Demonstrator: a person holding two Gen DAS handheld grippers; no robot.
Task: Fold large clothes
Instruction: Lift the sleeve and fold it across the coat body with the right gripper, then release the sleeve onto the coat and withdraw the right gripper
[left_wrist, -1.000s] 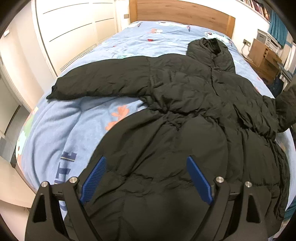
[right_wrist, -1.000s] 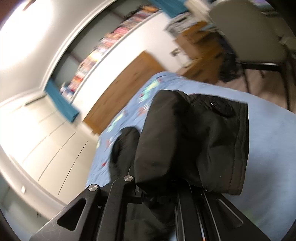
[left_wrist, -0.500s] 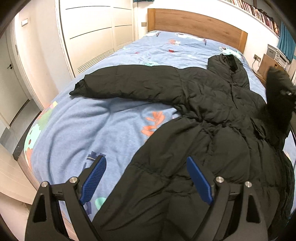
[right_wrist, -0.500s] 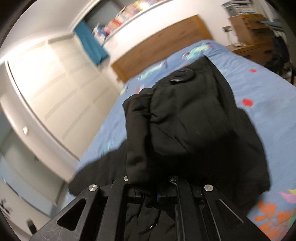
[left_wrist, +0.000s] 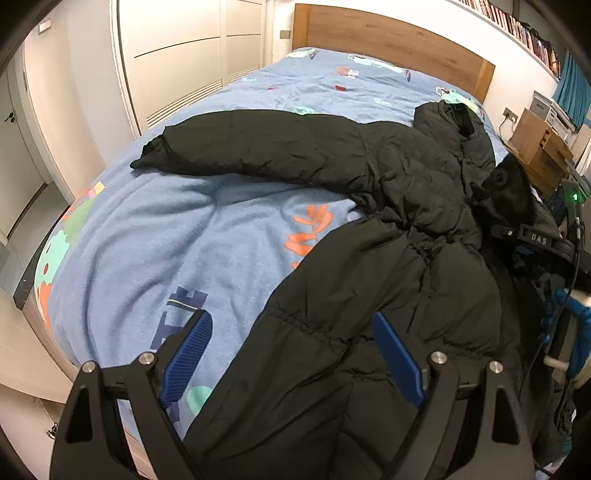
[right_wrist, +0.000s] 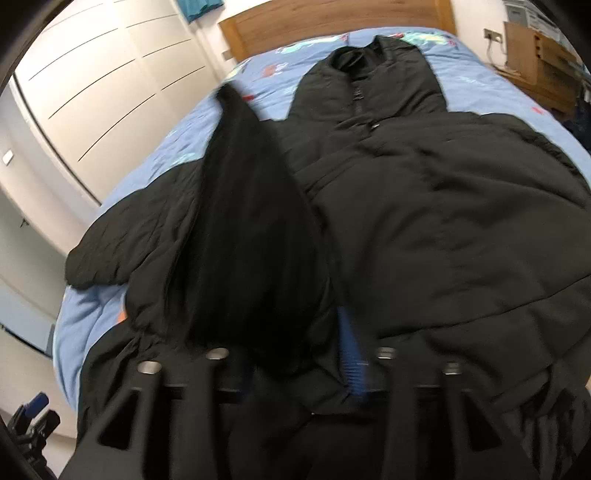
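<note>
One jacket (left_wrist: 388, 206) across bed (left_wrist: 184, 229), left edge bare, right gripper (right_wrist: 295, 369) opening (blurred, perhaps releasing sleeve (right_wrist: 243, 221))

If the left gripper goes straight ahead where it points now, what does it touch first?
Most likely the black jacket, at its lower hem edge. The left gripper has open jaws, and the blue bedspread lies close beside that edge.

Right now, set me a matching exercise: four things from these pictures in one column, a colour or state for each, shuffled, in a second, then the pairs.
Things:
1. puffy quilted coat
2. wooden headboard
3. left gripper
4. patterned bedspread

Colour or state:
A. light blue
B. jaws open, nothing between them
C. black, spread out with one sleeve stretched sideways
D. brown, at the far end of the bed

Pairs: 1-C, 2-D, 3-B, 4-A
</note>
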